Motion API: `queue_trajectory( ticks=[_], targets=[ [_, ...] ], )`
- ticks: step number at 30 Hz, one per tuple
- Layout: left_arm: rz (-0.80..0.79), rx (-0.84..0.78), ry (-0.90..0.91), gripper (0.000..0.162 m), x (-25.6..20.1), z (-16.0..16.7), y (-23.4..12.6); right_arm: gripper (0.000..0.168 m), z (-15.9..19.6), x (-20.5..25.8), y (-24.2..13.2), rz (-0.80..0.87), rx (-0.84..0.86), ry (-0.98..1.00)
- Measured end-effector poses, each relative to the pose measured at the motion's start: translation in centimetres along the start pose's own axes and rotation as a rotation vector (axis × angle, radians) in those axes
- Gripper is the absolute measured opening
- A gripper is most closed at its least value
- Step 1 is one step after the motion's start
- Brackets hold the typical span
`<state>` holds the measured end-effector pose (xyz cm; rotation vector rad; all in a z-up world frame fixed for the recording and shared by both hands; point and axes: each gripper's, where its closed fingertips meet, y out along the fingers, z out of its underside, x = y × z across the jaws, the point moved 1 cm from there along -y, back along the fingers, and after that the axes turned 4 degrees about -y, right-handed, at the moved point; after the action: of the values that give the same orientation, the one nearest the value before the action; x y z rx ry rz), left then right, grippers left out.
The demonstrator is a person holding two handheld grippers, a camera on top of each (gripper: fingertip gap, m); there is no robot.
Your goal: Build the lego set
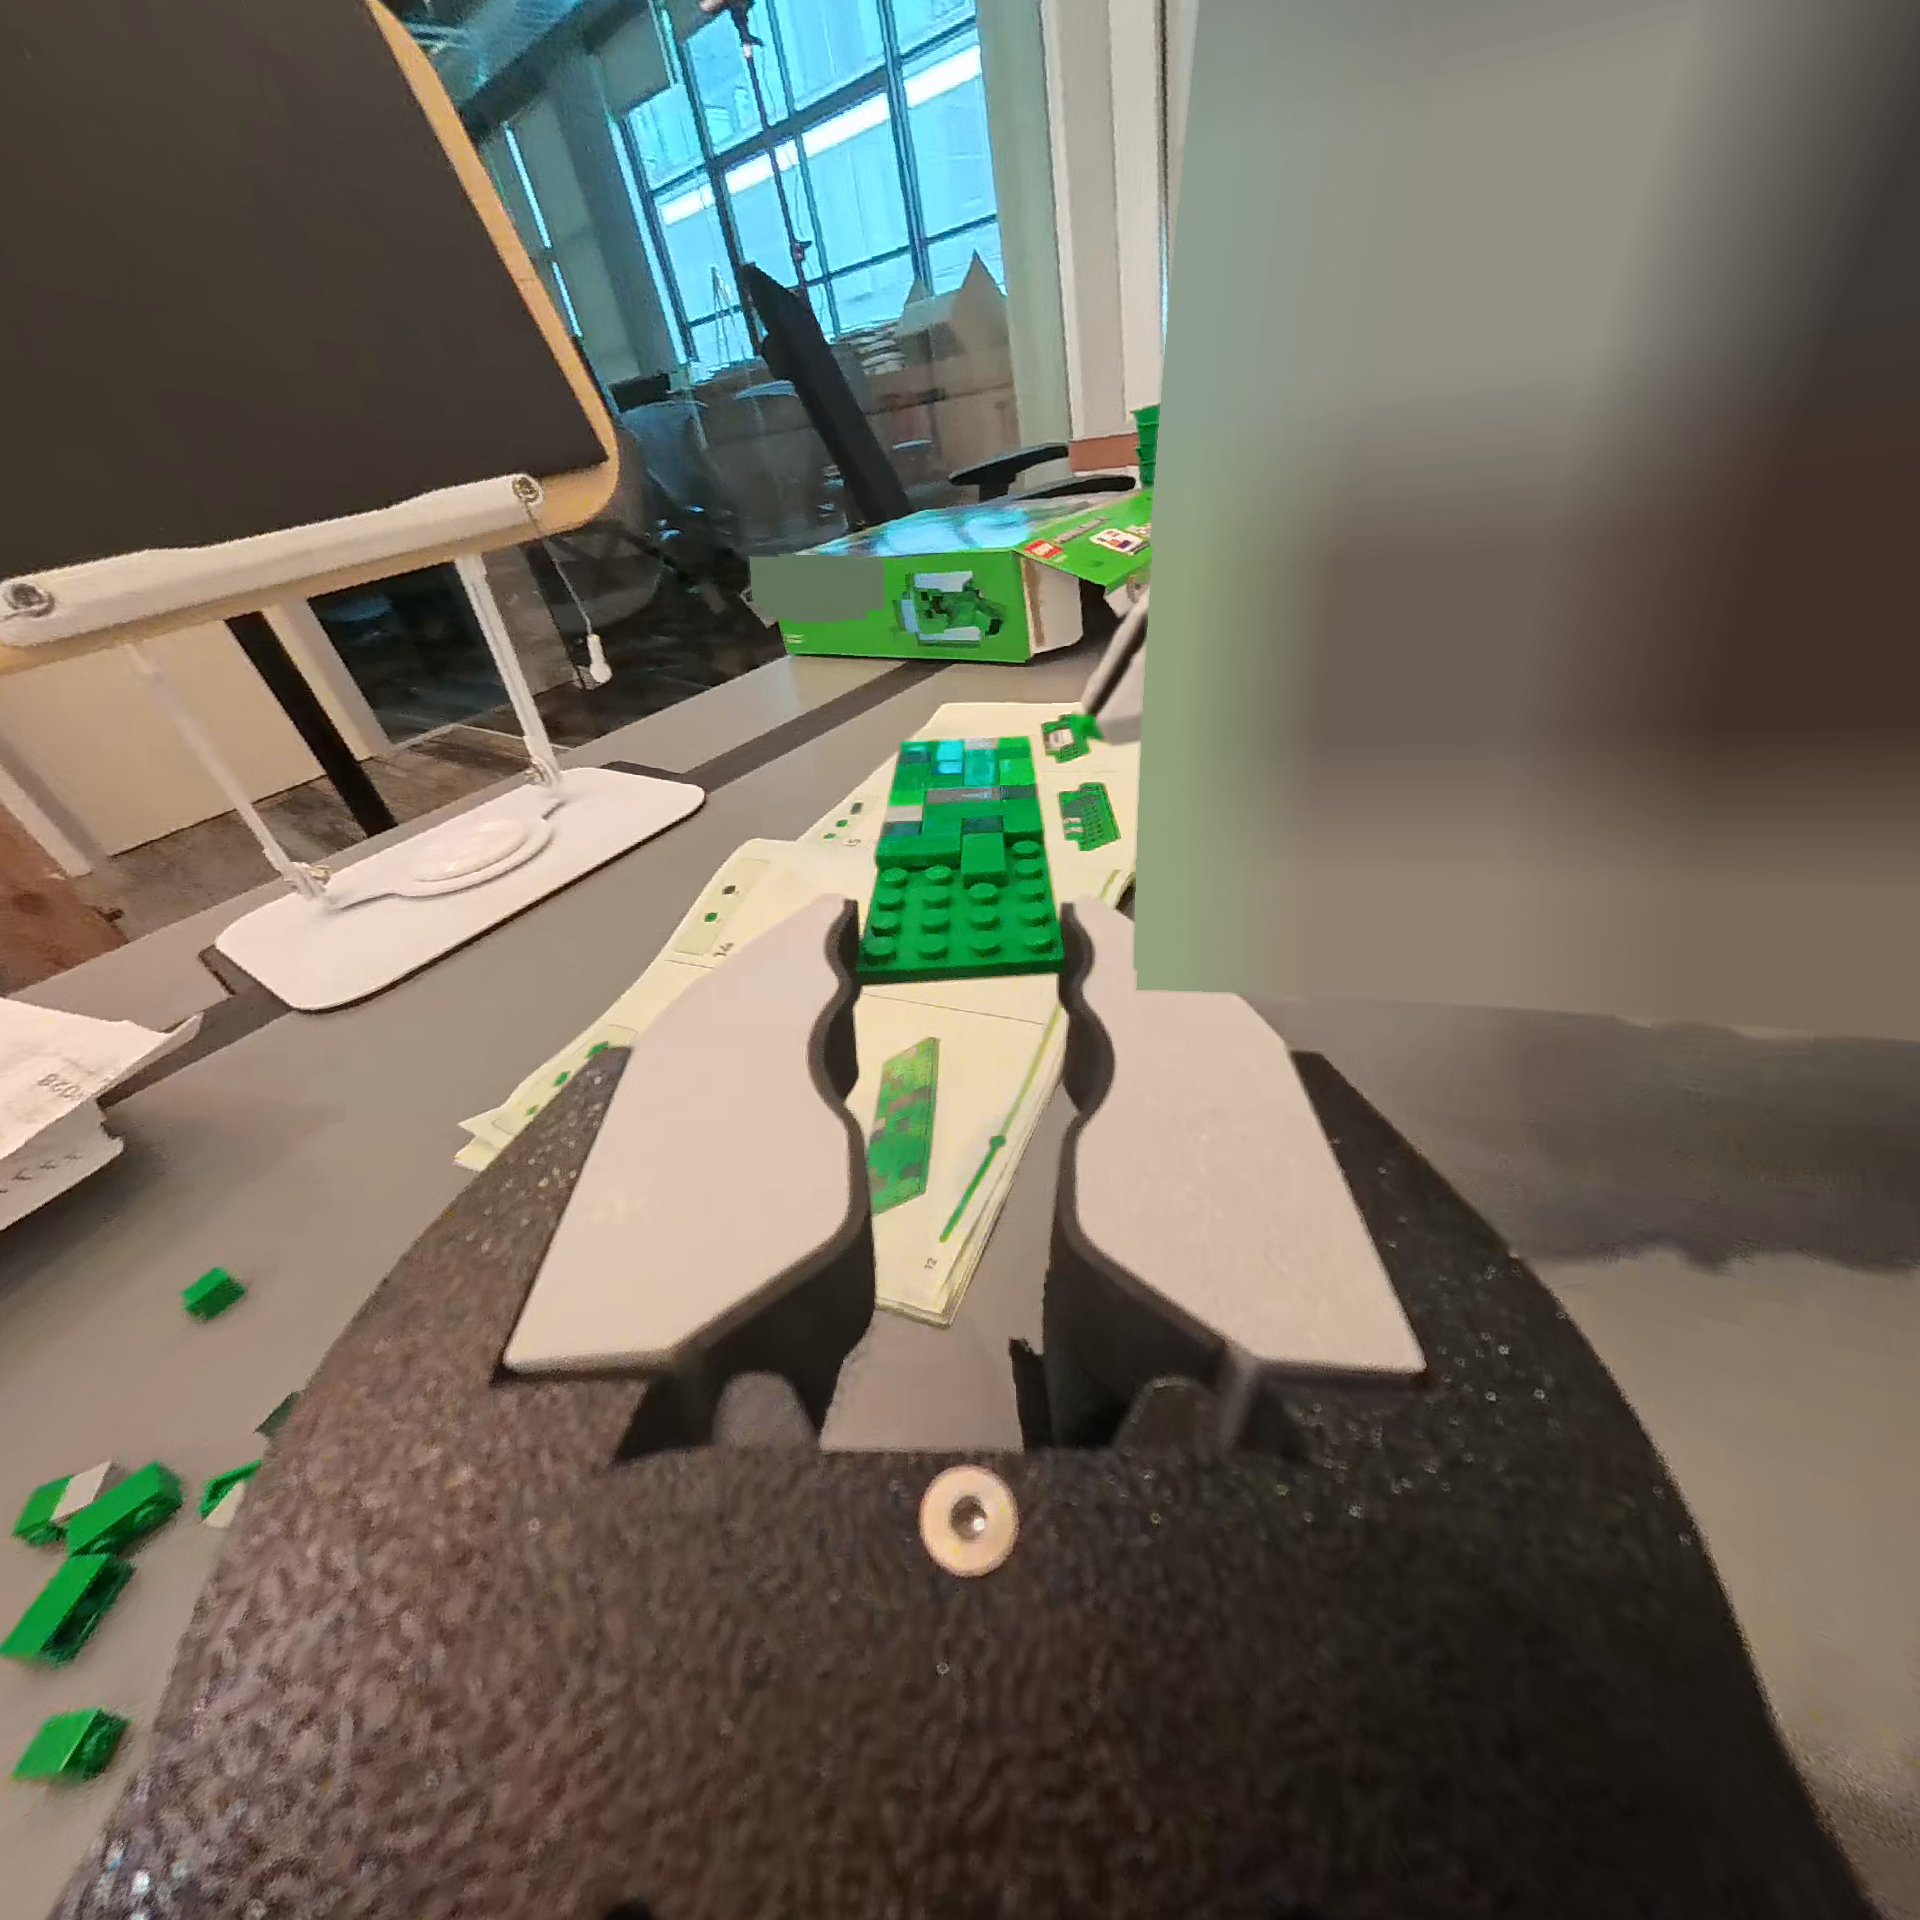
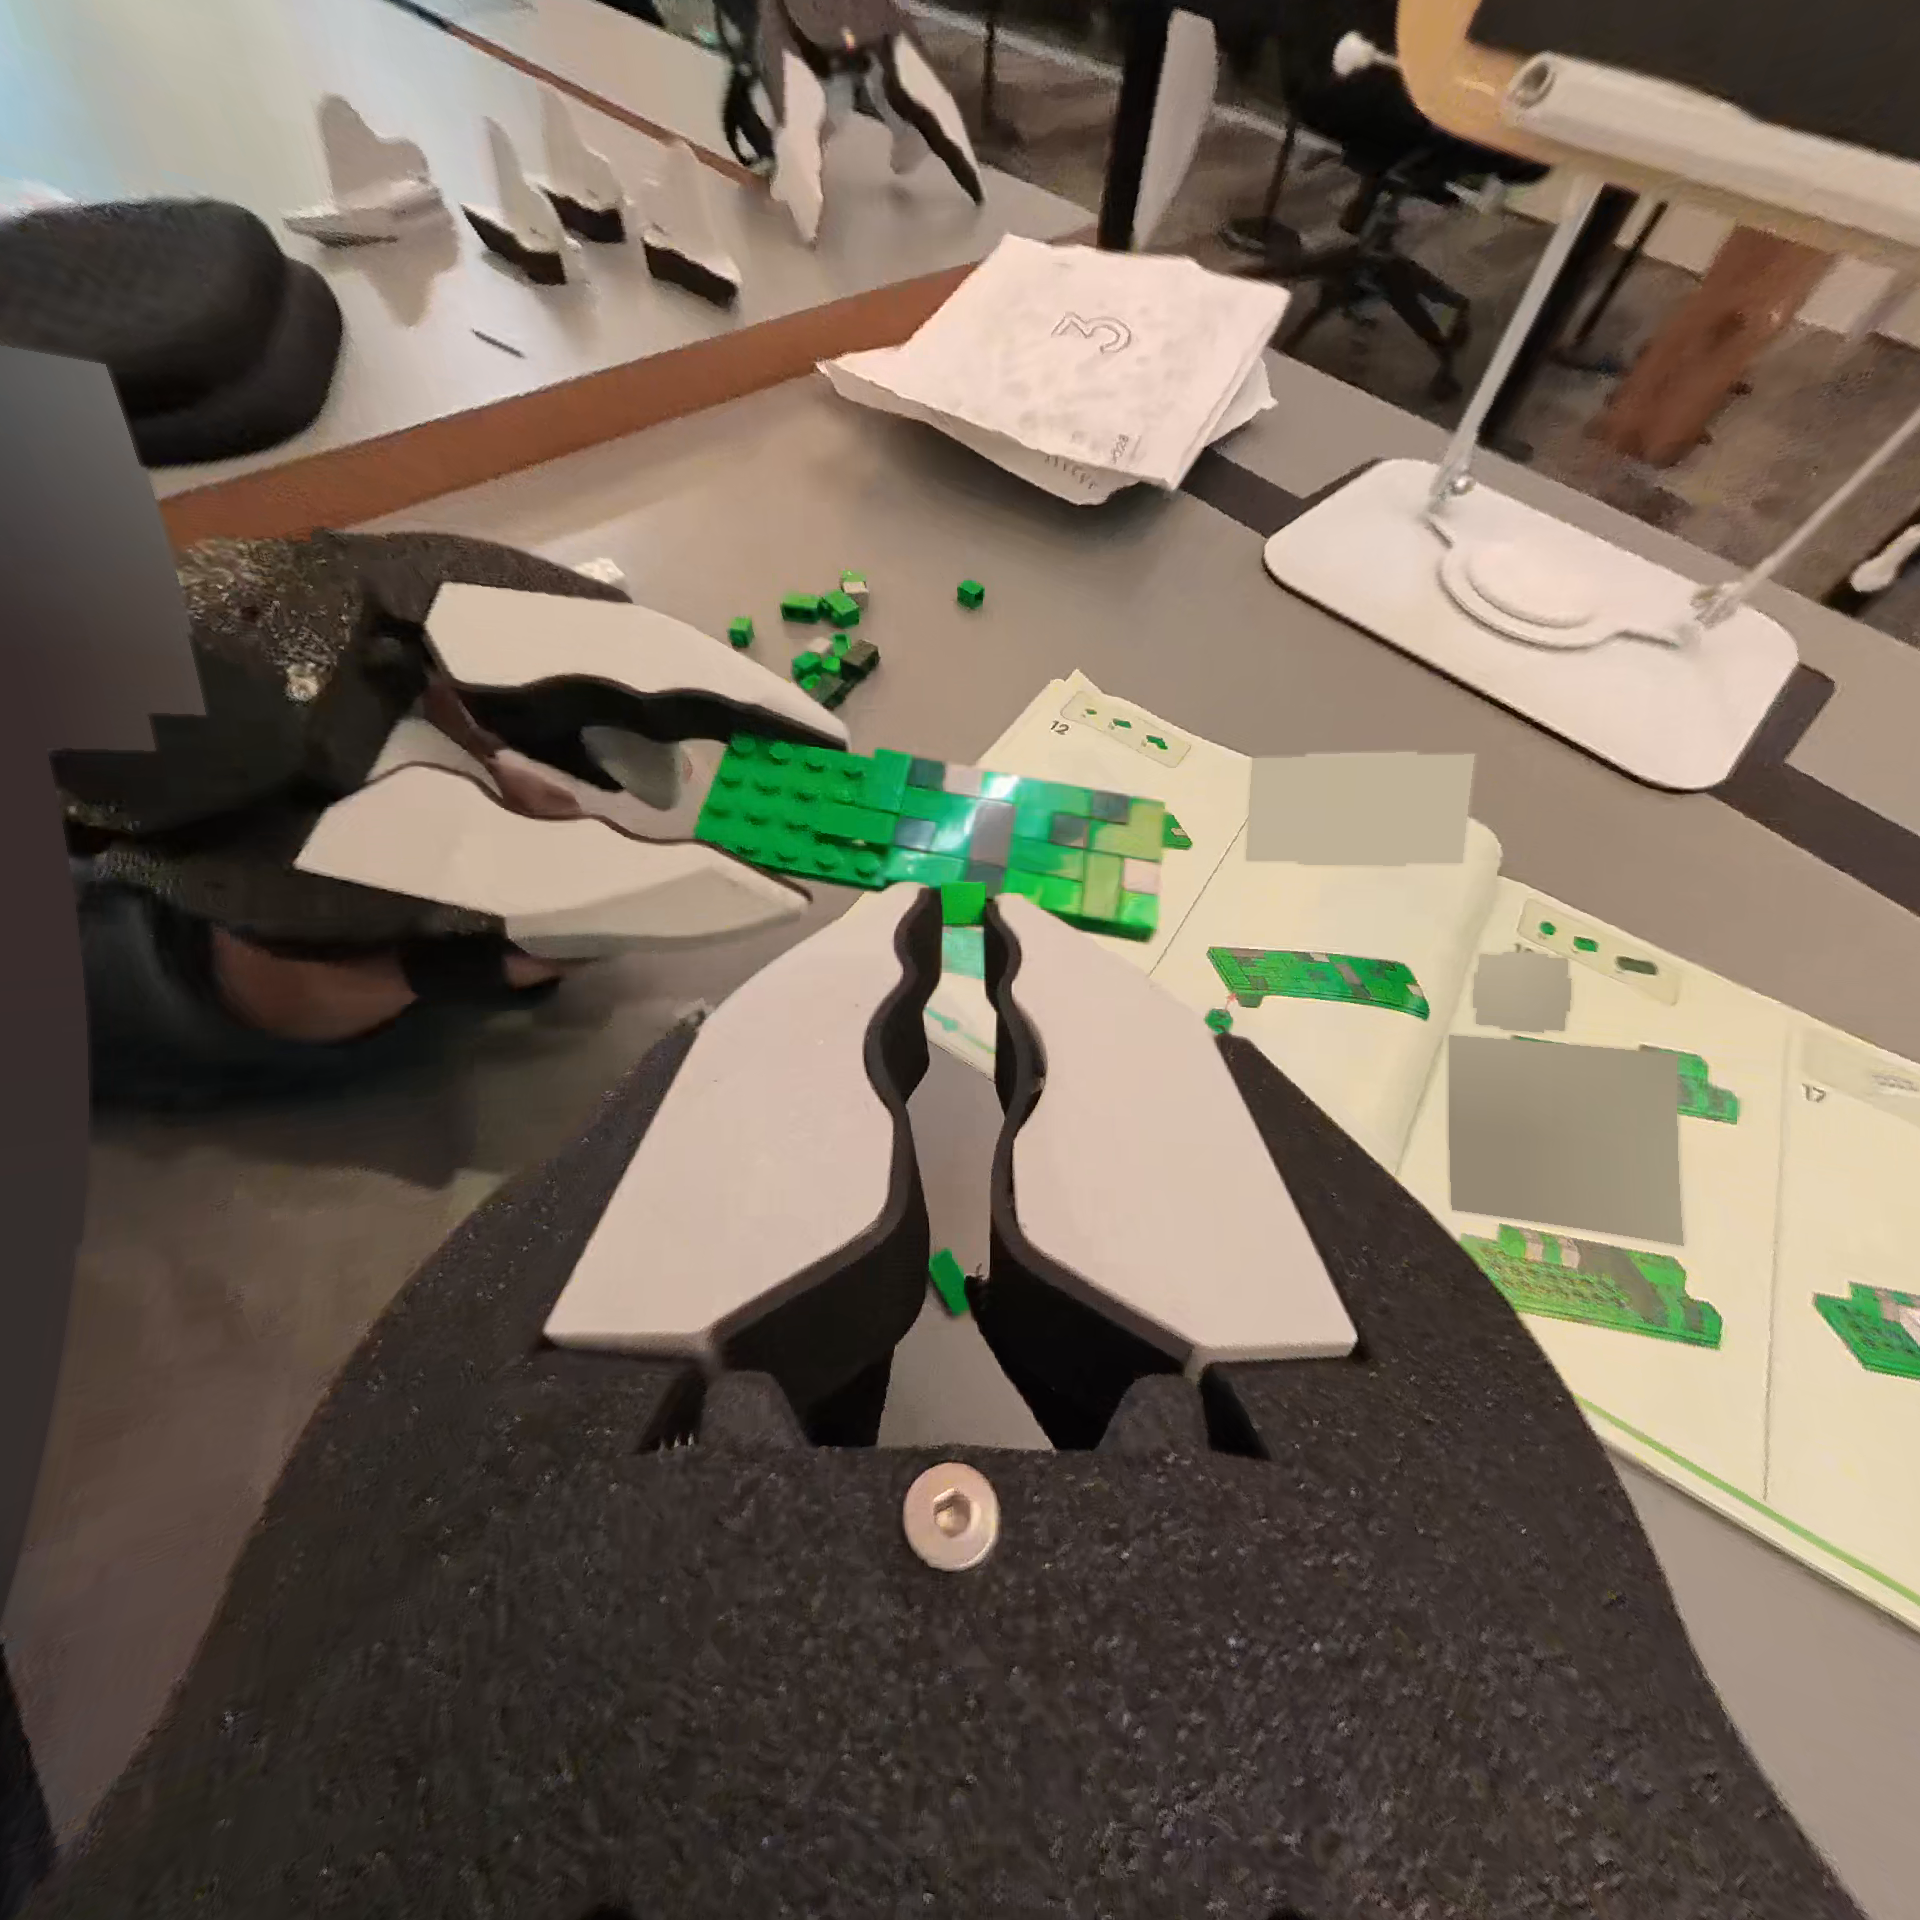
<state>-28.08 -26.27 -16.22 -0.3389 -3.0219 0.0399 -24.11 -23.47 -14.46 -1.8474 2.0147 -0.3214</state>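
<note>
While our left hand-held gripper [image 1: 958, 940] clamps the studded end of the half-tiled flat green plastic lego plate [image 2: 925, 826], our right hand-held gripper [image 2: 963, 902] pinches a small green brick [image 2: 963, 900] just under it, with loose green bricks [image 2: 831, 639] beyond awaiting placement.

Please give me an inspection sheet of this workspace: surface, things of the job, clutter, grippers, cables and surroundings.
Surface: grey table, a dark strip across it.
Job's things: green lego plate assembly held above the open instruction booklet; loose green bricks beyond it; green set box at the far edge.
Clutter: crumpled white paper bags; white stand base.
Grippers: left gripper shut on the plate's studded end; right gripper shut on a small green brick at the plate's near edge.
Cables: nothing seen.
Surroundings: windows, office chairs, spare gripper fingers on the next table.
</note>
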Motion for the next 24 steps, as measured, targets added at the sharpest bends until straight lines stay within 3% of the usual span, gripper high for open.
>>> queue_trajectory(
  ticks=[11,24],
  targets=[
    [-0.009,0.001,-0.042,0.036,0.2,0.2,-0.1,0.007,-0.4,1.7,2.2,0.049,0.158,0.006],
    [-0.006,-0.003,-0.042,0.036,0.3,0.2,-0.1,0.008,-0.1,2.1,2.4,0.066,0.258,-0.026]
  ],
)
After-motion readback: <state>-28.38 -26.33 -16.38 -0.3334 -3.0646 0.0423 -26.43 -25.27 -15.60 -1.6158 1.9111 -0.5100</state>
